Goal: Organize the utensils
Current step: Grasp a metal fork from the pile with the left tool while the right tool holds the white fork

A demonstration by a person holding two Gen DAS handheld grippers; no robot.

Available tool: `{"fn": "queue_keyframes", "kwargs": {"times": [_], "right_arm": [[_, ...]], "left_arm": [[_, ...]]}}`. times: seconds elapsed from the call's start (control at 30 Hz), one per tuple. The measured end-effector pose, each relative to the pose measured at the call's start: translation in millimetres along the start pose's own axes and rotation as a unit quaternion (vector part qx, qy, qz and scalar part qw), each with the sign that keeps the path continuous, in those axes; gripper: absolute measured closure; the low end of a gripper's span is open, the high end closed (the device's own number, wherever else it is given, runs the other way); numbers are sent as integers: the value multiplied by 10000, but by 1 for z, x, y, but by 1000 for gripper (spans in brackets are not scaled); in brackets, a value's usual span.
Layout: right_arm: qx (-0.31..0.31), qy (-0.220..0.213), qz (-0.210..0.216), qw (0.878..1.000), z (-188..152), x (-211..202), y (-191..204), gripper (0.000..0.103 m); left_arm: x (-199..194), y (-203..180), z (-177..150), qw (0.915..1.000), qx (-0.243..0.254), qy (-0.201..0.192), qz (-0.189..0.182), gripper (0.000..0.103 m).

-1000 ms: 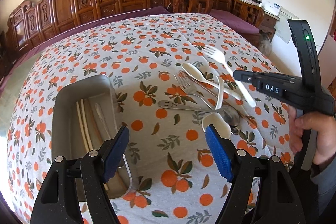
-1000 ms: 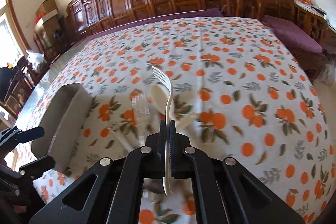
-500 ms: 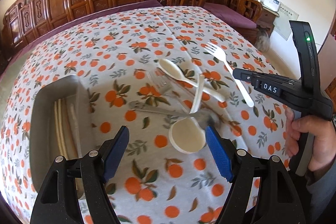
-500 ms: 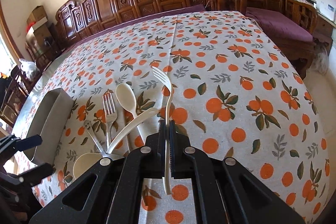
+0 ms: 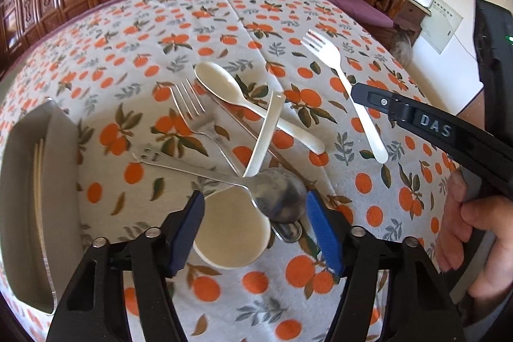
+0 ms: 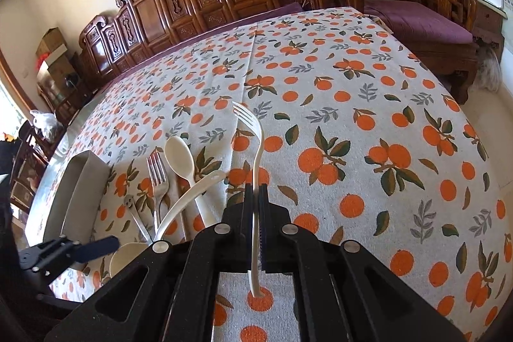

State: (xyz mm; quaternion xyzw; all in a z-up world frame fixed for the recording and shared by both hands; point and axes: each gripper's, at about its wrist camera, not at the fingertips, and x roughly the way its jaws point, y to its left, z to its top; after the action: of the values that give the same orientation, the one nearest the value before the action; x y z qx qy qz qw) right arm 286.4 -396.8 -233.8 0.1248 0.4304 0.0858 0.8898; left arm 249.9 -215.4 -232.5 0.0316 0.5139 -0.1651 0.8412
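The left hand-held gripper (image 5: 253, 223) has come lower and closer since a second ago; its blue pads, spread wide, now flank the round cream plastic ladle (image 5: 232, 234) and the steel spoon (image 5: 279, 197) on the orange-print desk (image 5: 368, 213). The right hand-held gripper (image 6: 255, 197) stays clamped on the white plastic fork (image 6: 256, 162), held above the cloth
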Motion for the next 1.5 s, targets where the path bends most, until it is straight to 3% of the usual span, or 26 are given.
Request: {"fn": "queue_keyframes", "kwargs": {"times": [0.2,0.27,0.5,0.9,1.07,1.5], "right_arm": [[136,-26,37,9999,2,-1,-6,99],[132,-32,47,9999,2,-1,-6,99],[124,-37,50,9999,2,-1,-5,99],[97,-50,57,9999,3,-2,-4,99],[133,-90,66,9998,4,-4,-5,99],[174,-131,73,9997,4,-6,-9,99]], "left_arm": [[19,-1,1,9996,-195,201,-74,54],[19,-3,1,9997,-201,151,-43,54],[18,-13,1,9999,-86,72,-20,72],[1,-14,5,9989,-248,-150,-362,94],[4,-23,9,9987,-199,-175,-436,97],[15,-26,15,9984,-254,-89,-499,94]]}}
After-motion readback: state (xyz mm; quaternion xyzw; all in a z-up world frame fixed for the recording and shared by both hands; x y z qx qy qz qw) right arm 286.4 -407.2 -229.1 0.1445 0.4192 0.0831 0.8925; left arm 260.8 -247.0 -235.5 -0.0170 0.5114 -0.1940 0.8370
